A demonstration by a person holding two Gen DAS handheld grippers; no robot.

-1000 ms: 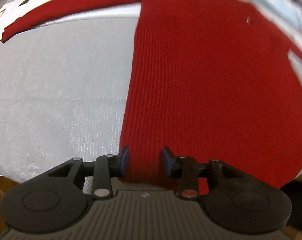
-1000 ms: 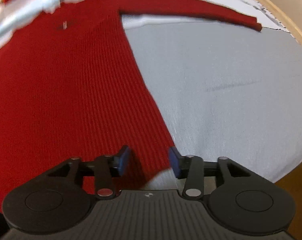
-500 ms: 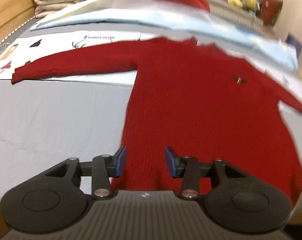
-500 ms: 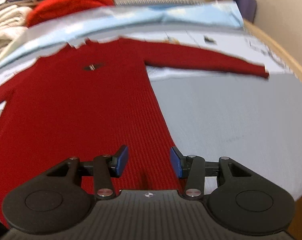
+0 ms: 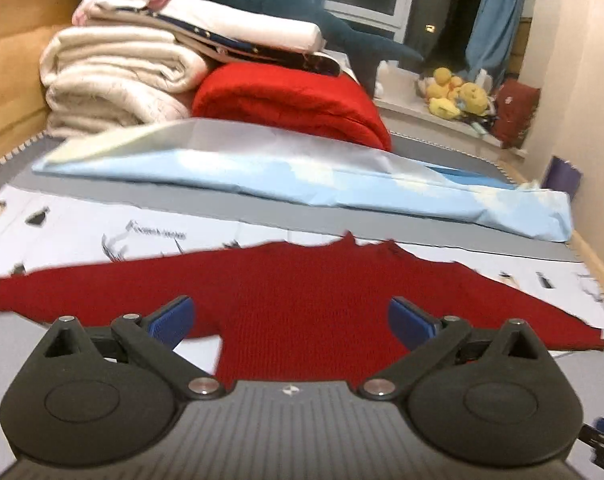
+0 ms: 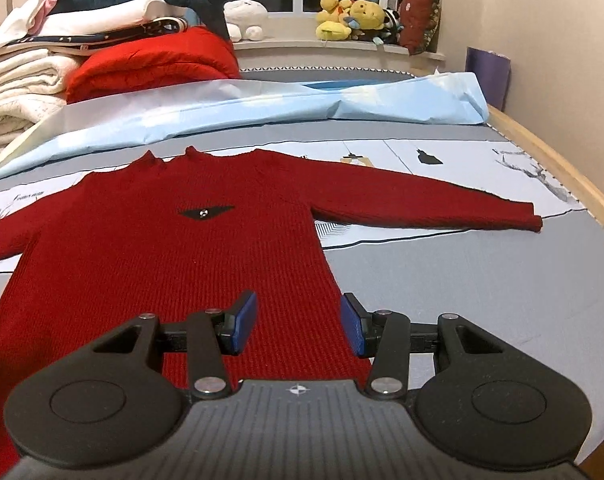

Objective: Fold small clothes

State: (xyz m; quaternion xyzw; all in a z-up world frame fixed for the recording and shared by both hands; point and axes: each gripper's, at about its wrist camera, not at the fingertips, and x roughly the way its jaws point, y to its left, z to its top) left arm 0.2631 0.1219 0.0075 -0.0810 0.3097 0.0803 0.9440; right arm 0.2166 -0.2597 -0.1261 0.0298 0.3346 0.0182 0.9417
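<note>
The red sweater [image 6: 173, 256] lies spread flat, front up, on the bed [image 6: 482, 280], just in front of the crumpled light-blue sheet [image 6: 342, 100]. Both sleeves extend straight out from the body, and the neck points toward the sheet. No fold is visible: judged from this layout, the task stands at its start, with the sleeve folds and the body folds all left to do.

The sweater is a ribbed knit in dark red with a small dark emblem [image 6: 205, 212] on the chest. The fabric lies smooth, without bunching.

The left tongs [image 5: 289, 320] are released, spread wide and empty above the sweater body. The right tongs [image 6: 297, 326] are also released and empty, hovering over the sweater's right side edge near the hem.
</note>
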